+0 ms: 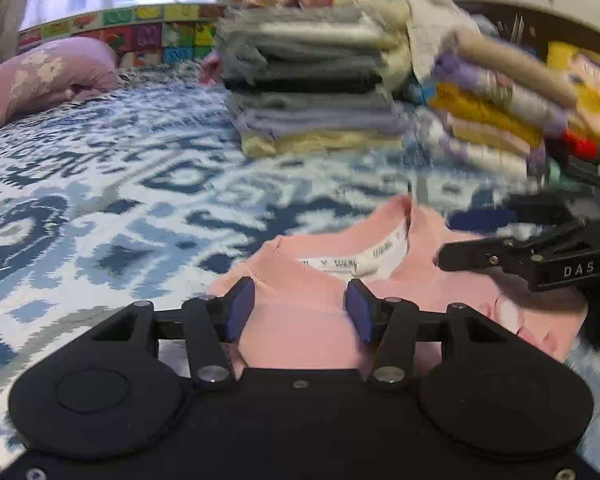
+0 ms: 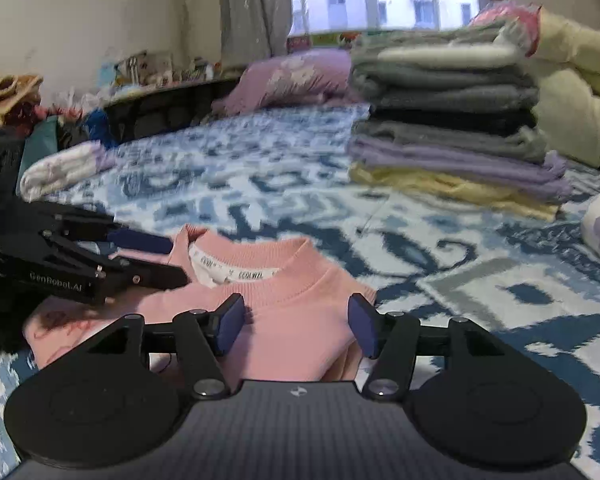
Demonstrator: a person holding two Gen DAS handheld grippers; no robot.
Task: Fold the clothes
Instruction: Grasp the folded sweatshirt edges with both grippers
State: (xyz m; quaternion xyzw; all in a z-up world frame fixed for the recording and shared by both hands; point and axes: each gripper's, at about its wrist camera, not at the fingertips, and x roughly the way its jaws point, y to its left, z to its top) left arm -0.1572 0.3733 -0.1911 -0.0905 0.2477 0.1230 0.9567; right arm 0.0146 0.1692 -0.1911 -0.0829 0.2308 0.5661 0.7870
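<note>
Lying flat — pink sweatshirt [image 1: 300,320], collar [image 2: 284,276] toward stacks [image 1: 312,80].

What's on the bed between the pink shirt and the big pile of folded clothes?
Nothing but bare blue-and-white bedspread. The right wrist view shows open cover from the pink shirt up to the pile of folded clothes.

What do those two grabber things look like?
Both are black plastic. The left gripper and right gripper each have two round discs at the base, silver screws and dark blue pads. White lettering on their sides reads "DAS" and "GenRobot.AI".
</note>
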